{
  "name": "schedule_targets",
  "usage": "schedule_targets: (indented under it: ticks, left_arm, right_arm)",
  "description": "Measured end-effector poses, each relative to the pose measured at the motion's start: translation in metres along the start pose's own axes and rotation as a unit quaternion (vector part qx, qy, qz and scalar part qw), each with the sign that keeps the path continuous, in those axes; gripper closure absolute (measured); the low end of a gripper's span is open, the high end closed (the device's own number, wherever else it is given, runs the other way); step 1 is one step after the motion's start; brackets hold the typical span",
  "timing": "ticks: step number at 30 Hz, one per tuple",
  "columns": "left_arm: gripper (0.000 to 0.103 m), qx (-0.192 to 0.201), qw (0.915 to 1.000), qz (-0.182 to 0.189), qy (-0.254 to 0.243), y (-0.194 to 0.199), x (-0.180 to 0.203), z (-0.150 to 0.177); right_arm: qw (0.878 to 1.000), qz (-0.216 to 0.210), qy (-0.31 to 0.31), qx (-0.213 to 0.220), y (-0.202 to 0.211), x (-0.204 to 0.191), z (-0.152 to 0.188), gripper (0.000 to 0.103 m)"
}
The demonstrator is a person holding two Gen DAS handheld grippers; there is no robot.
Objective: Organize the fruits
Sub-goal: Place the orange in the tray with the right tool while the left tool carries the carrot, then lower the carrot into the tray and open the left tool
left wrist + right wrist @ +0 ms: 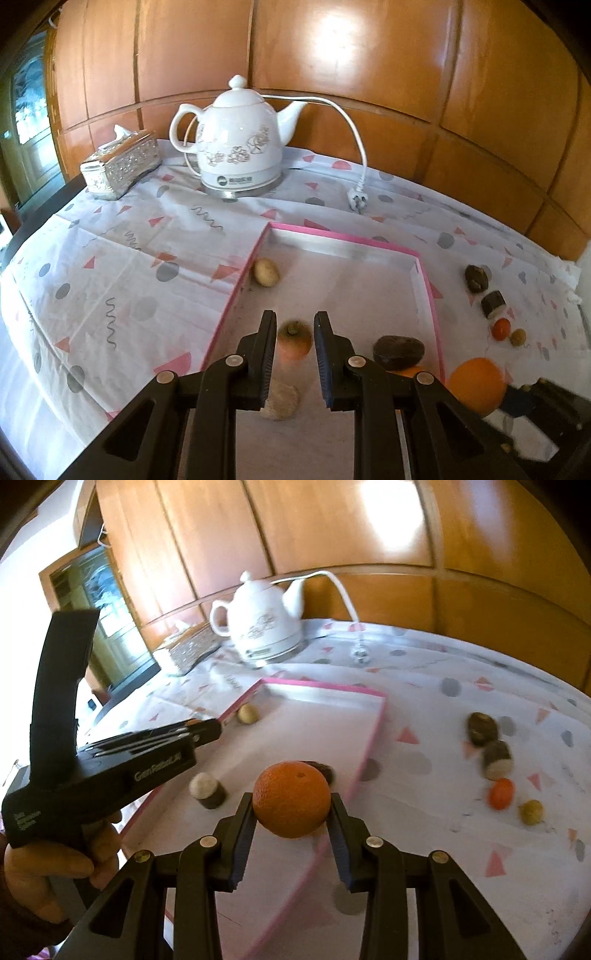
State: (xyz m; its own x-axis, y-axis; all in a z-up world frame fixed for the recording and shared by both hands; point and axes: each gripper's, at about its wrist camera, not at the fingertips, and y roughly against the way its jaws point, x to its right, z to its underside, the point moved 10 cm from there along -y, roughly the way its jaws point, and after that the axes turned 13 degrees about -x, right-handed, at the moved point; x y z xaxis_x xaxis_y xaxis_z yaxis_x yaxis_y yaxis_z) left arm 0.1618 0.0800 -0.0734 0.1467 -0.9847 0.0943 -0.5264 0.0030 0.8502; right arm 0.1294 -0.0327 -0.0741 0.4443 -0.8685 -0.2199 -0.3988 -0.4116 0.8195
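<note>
Clamping the orange (pixel 291 799) between its pads, the right gripper (pixel 291 827) hid a dark fruit (pixel 325 770) behind it in the tray (pixel 373 738), while the empty left gripper (pixel 295 354) stood fully closed over blurred fruit.

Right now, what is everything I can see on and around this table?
Kettle: one, white with flower print, back of the table, its cord unplugged.
Tissue box: one, silvery, left of the kettle.
Tablecloth: one, white with pink and grey shapes.
Tray: one, pink-rimmed, centre of the table.
Items in the tray: pale round one, orange one with a stem, dark one, pale cut piece.
Items on the cloth right of the tray: two dark pieces, a small red-orange fruit, a small yellowish one.
Orange: one, gripped over the tray's edge.
Wood panelling: behind the table.
Left gripper: black, shut, nothing held.
Right gripper: black, shut on the orange.
Hand: holding the left gripper.
</note>
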Motion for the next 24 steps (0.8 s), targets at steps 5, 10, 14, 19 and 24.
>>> schedule_targets:
  ticks: [5,10,14,19,24]
  left_arm:
    - [0.074,0.002,1.0000,-0.004,0.009,0.002,-0.008,0.000]
    - [0.073,0.003,0.9999,0.004,0.013,0.007,-0.007,0.005]
    - [0.068,0.000,0.9997,0.013,0.021,0.009,-0.005,0.010]
    - [0.068,-0.001,0.9998,0.014,0.016,0.012,-0.001,0.015]
    - [0.067,-0.006,0.9998,0.019,0.008,0.012,0.007,0.022]
  right_arm:
    - [1.000,-0.004,0.013,-0.013,-0.015,-0.013,0.001,0.064]
    - [1.000,-0.010,0.000,-0.023,-0.021,-0.014,0.004,0.062]
    - [1.000,-0.014,-0.003,-0.010,-0.013,-0.016,0.003,0.057]
    - [1.000,-0.009,-0.021,0.006,-0.003,-0.008,0.003,0.056]
    - [0.999,0.011,-0.044,0.017,0.009,0.012,0.010,0.056]
